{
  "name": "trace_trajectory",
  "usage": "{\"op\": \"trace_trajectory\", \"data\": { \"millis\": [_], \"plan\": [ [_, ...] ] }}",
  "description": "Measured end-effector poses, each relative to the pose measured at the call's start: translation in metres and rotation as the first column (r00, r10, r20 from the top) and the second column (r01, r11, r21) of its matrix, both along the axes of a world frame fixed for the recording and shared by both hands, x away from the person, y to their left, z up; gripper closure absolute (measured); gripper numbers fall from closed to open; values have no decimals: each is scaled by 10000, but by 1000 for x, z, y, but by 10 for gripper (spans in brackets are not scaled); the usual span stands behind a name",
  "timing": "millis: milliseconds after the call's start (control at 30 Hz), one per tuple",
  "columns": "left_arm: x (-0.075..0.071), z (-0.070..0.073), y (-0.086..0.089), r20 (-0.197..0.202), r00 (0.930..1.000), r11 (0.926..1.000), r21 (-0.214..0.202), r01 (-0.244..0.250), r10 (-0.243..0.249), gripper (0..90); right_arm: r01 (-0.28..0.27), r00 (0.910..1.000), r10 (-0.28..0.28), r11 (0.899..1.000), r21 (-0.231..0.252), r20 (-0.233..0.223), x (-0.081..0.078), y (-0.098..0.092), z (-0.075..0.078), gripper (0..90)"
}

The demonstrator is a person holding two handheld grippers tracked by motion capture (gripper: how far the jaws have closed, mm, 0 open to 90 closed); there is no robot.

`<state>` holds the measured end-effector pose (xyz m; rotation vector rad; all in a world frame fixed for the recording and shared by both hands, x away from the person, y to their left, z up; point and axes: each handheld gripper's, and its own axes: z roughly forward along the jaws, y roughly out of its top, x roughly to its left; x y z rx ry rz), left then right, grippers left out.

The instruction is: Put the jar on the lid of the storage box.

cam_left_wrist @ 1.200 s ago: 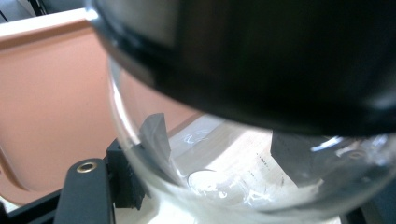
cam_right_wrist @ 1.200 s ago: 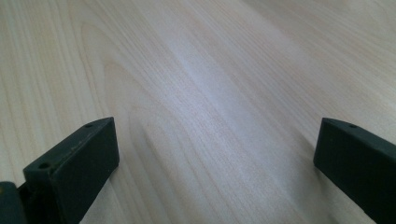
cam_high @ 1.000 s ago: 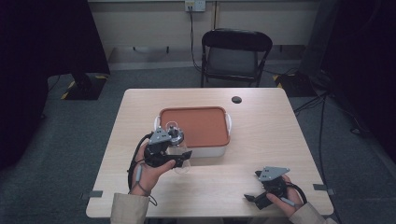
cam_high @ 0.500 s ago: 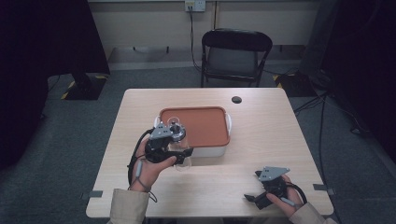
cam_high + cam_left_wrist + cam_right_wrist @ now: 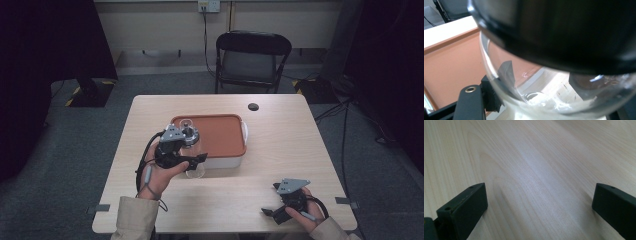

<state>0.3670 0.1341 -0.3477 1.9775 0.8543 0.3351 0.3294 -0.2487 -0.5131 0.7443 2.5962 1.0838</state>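
- In the high view a light wooden table [image 5: 280,150] carries a white container with an orange-brown lid [image 5: 220,134], lying a little left of the table's middle.
- A small dark round object [image 5: 253,106] lies alone near the far edge, apart from the container; what it is cannot be told.
- The left gripper [image 5: 192,162] is held over the container's near left corner, the person's left hand [image 5: 159,175] under it and a beige sleeve [image 5: 134,220] coming in over the near edge.
- Its jaws are pinching a clear glass vessel [image 5: 192,150], which in the high view stands upright against the container's near left corner with its foot close to the tabletop; whether the foot touches the wood cannot be told.
- The left gripper view shows what the high view cannot: the glass [image 5: 529,97] pressed right up to the camera, its curved clear wall across the picture, a dark band across its upper part, and the orange-brown lid [image 5: 451,67] seen beside and through it. One black jaw tip lies against the glass at lower left.
- The right gripper [image 5: 275,212] is low over the near right corner of the table, in the person's right hand [image 5: 305,215].
- The right gripper view shows its two black jaws spread wide apart, with bare wood grain [image 5: 534,175] between them and nothing held, which the high view is too small to settle.
- Beyond the far edge a black folding chair [image 5: 252,60] stands on grey carpet.
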Motion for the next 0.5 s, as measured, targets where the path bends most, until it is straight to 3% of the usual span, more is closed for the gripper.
{"op": "trace_trajectory", "data": {
  "millis": [500],
  "plan": [
    [8,9,1,101,9997,9996,205,-208,206,315,3,10000,-3,10000,0,1,0,0,0,0]
  ]
}}
